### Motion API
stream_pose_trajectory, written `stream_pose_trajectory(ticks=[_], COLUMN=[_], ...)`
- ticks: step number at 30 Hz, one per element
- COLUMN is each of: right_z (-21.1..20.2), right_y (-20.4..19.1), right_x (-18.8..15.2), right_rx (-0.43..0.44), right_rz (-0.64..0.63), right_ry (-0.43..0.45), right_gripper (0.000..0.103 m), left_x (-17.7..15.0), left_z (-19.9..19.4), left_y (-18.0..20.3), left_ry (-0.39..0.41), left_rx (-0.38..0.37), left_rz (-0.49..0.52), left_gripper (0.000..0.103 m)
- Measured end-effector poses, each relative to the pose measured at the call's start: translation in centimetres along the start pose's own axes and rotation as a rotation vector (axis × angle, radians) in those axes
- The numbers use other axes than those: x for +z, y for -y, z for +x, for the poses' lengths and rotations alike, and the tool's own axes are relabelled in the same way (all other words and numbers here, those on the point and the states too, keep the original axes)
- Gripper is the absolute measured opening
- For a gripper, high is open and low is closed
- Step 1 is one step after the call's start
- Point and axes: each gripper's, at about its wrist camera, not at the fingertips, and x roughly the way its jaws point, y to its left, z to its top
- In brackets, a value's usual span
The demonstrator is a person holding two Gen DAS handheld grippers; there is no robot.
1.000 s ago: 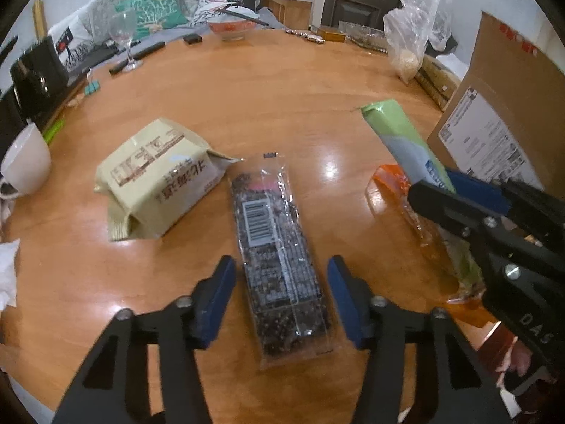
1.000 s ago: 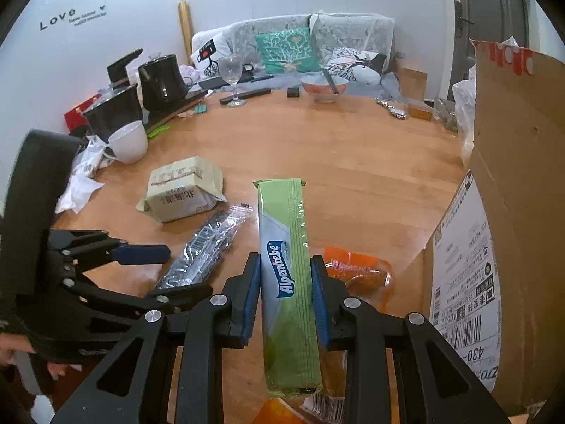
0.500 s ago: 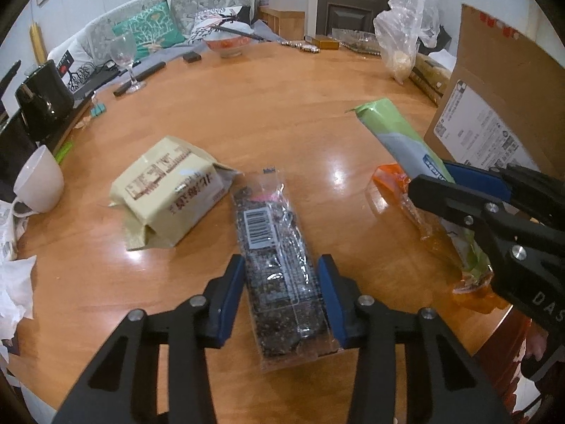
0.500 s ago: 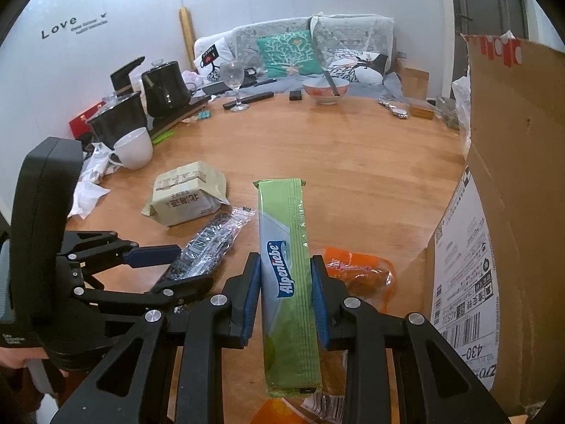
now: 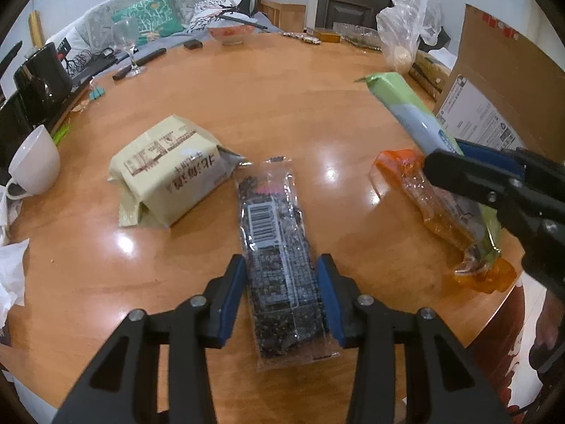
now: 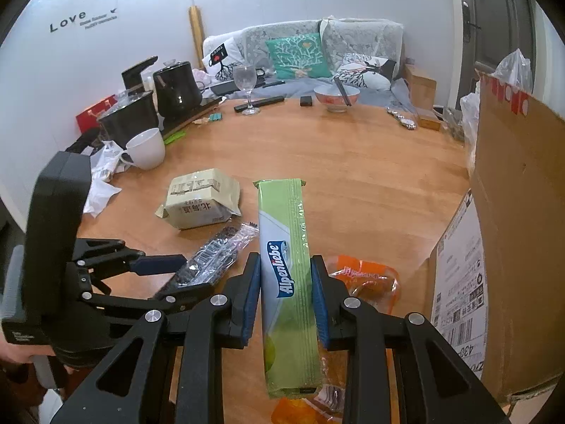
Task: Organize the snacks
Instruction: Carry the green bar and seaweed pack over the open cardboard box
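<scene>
Looking down the left gripper (image 5: 282, 293), its blue fingers (image 5: 231, 295) are clamped on both long edges of the clear dark snack pack (image 5: 279, 258), which lies flat on the wooden surface (image 5: 282, 106). Its long axis runs straight away from the camera, barcode side up, with the far sealed end pointing at the middle of the surface.

Over on the right gripper (image 6: 286, 296), the fingers (image 6: 252, 296) are closed on the green Alpenliebe pack (image 6: 287, 265). It's held off the surface, long axis pointing forward and away along the fingers, logo reading up its length. Right under it sits an orange wrapper (image 6: 367, 275), partly hidden by the green pack.

A bit further out, just beside the far end of the dark pack, there's a cream-coloured bag (image 5: 169, 173) lying flat. The cardboard box (image 6: 512, 229) stands to the right, near the green pack. Further back: a white mug (image 6: 144, 148), a wine glass (image 6: 245, 81), a bowl with chopsticks (image 6: 335, 97), then a sofa with cushions (image 6: 300, 53).
</scene>
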Motion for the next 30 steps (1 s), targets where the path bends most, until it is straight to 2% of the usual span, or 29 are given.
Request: stream_pose_trajectory(ticks=[4,9,11,18,24,30], right_z=[0.1,0.1,0.1,-0.2,-1.5,-4.1], right_y=[0.0,0.0,0.3,0.4,-0.1,-1.4], right_x=[-0.1,-0.1,-0.2,-0.1,0.5,1.9], right_rx=[0.004,0.013,0.017,0.024,0.038,0.059], right_rz=[0.003,0.006,0.01,0.011,0.008,-0.009], right_ry=[-0.001,0.001,0.002,0.008,0.028,0.073], right_gripper=[0.023,0.023,0.023,0.023,0.023,0.023], left_x=[0.2,0.4,0.7,0.8,0.9,1.5], left_z=[0.2,0.8,0.9,0.7,-1.4,-5.2], left_y=[0.2,1.0,1.1,1.7,1.6,1.3], left_ry=[-0.006,0.003,0.005,0.013,0.056,0.125], left_rx=[0.018,0.04,0.043,0.05,0.028,0.014], left_rz=[0.006,0.028,0.026,0.058,0.046,0.031], left_gripper=[0.048,0.048,0.04,0.038,0.038,0.038])
